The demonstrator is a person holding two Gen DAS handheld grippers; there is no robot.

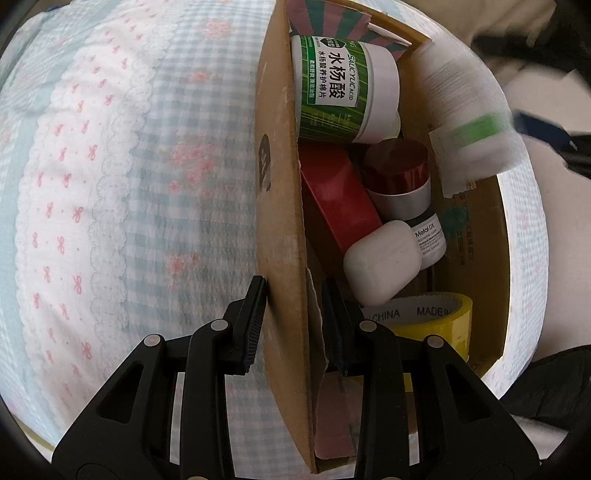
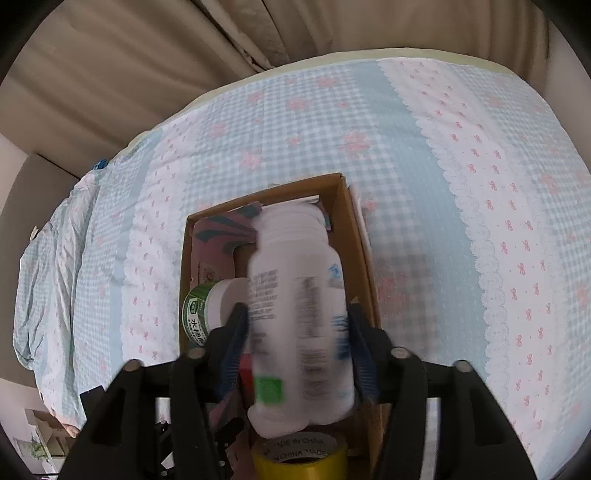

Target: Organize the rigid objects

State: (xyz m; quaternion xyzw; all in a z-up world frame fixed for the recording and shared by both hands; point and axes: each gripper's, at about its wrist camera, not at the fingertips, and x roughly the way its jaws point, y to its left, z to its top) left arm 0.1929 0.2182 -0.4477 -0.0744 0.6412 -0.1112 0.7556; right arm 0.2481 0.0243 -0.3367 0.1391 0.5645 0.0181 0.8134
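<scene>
A bed covered in a blue gingham sheet (image 2: 424,122) with pink bows and white lace bands fills both views, beige curtains behind it, and a cardboard box (image 1: 280,206) sits open on the sheet. Nearest the left wrist camera, the left gripper (image 1: 293,325) straddles the box's near wall, one finger outside and one inside, closed onto the cardboard and steadying it. Just inside that wall lies a yellow tape roll (image 1: 436,325), then a white earbud case (image 1: 382,260) leaning on a red box (image 1: 336,195), beside a small labelled bottle (image 1: 430,236) and a red-capped jar (image 1: 399,177); deeper in the box a green-labelled tub (image 1: 343,88) lies on its side, with a striped carton (image 1: 325,22) against the far wall. Above the box, the right gripper (image 2: 295,339) pinches a white plastic bottle (image 2: 299,314) across its body, neck pointing away, blurred as if in motion. The step in hand looks like packing this bottle into the box. The next move likely calls for lowering it into the free strip along the box's right wall, tilting it flat so it clears the jar and tub before the fingers let go
</scene>
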